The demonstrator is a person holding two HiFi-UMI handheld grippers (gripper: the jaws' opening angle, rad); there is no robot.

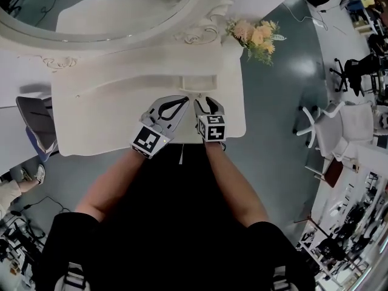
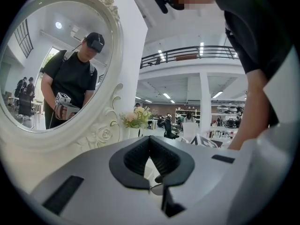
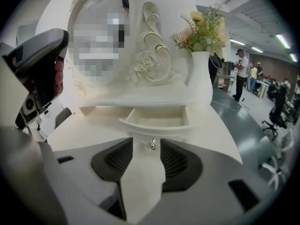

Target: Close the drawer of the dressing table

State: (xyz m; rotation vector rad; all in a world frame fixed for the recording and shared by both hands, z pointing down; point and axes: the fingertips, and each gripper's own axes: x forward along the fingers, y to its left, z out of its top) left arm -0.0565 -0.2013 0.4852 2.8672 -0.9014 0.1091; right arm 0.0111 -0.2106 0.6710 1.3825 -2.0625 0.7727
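The white dressing table (image 1: 103, 117) has one small drawer (image 1: 198, 83) in its raised back ledge, and it stands pulled out. In the right gripper view the drawer (image 3: 157, 119) is empty, and its small metal knob (image 3: 152, 145) faces me. My right gripper (image 3: 146, 145) is open, pointing down at the knob; the knob sits just beyond the fingertips, apart from both pads. In the head view this gripper (image 1: 205, 101) hovers just in front of the drawer. My left gripper (image 1: 181, 100) is beside it, shut on nothing. It (image 2: 149, 139) points level at the mirror frame.
A large oval mirror (image 1: 103, 8) in a carved frame rises behind the ledge. A white vase of flowers (image 3: 200, 71) stands on the ledge's right end. A grey chair (image 1: 35, 121) is left of the table, and office chairs (image 1: 330, 129) stand on the floor to the right.
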